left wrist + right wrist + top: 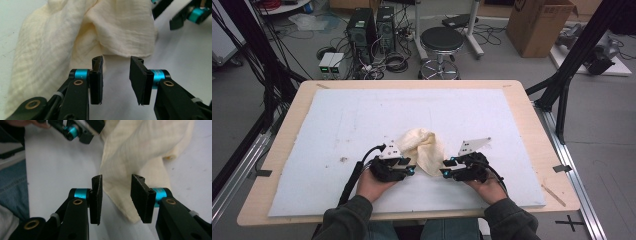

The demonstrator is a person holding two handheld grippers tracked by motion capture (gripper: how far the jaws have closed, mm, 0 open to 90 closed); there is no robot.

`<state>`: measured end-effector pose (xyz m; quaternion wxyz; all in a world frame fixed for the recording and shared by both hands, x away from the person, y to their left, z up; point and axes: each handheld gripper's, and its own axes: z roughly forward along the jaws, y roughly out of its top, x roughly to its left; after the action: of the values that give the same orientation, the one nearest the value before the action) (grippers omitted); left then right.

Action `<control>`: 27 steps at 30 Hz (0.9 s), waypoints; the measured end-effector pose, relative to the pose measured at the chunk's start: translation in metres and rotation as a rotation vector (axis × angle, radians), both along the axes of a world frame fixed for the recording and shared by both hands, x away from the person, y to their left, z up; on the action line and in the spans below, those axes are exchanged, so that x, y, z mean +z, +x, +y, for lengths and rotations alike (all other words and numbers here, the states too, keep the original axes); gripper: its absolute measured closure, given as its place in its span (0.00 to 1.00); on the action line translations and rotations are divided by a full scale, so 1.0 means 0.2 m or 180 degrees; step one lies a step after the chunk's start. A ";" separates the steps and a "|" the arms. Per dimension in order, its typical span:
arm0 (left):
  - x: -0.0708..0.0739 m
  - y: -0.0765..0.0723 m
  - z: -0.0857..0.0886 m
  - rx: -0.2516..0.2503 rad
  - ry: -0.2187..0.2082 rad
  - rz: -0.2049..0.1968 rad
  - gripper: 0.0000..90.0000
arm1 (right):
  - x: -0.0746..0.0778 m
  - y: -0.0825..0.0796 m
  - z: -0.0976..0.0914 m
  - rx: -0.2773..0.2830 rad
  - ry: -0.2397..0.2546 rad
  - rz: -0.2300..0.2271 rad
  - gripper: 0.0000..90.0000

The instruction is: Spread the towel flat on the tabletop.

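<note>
Both forearms in dark sleeves reaching in side by side, left tongs (408,169) and right tongs (446,171) held low and level, tips turned toward each other, each pair's jaws partly apart, pads pressing on nothing

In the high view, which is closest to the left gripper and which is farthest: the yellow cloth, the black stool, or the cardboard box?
1. Yellow cloth: just right of the left gripper, on the white mat.
2. Black stool: on the floor beyond the table's far edge.
3. Cardboard box: on the floor, far upper right.
</note>
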<state>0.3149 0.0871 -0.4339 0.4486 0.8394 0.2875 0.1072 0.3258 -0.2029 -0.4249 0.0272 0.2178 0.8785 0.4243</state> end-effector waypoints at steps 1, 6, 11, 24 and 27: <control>-0.01 0.02 -0.01 0.0008 0.0017 0.0055 0.69 | -0.01 0.01 0.01 0.0031 -0.0032 0.0005 0.69; -0.02 0.07 -0.04 0.0047 0.0195 0.0149 0.69 | -0.06 0.05 0.05 0.0109 -0.0302 0.0035 0.71; -0.04 0.10 -0.06 0.0123 0.0262 0.0168 0.76 | -0.07 0.07 0.05 0.0115 -0.0286 0.0034 0.79; 0.01 0.08 -0.01 0.0157 0.0344 -0.0028 0.97 | -0.06 0.08 0.02 0.0078 -0.0205 0.0032 0.96; 0.06 0.05 0.07 0.0151 0.0294 -0.0110 0.97 | -0.03 0.07 -0.01 0.0029 -0.0040 -0.0007 0.96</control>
<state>0.3240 0.1009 -0.4214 0.4115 0.8502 0.2943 0.1454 0.3405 -0.2050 -0.4302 0.0277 0.2131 0.8822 0.4191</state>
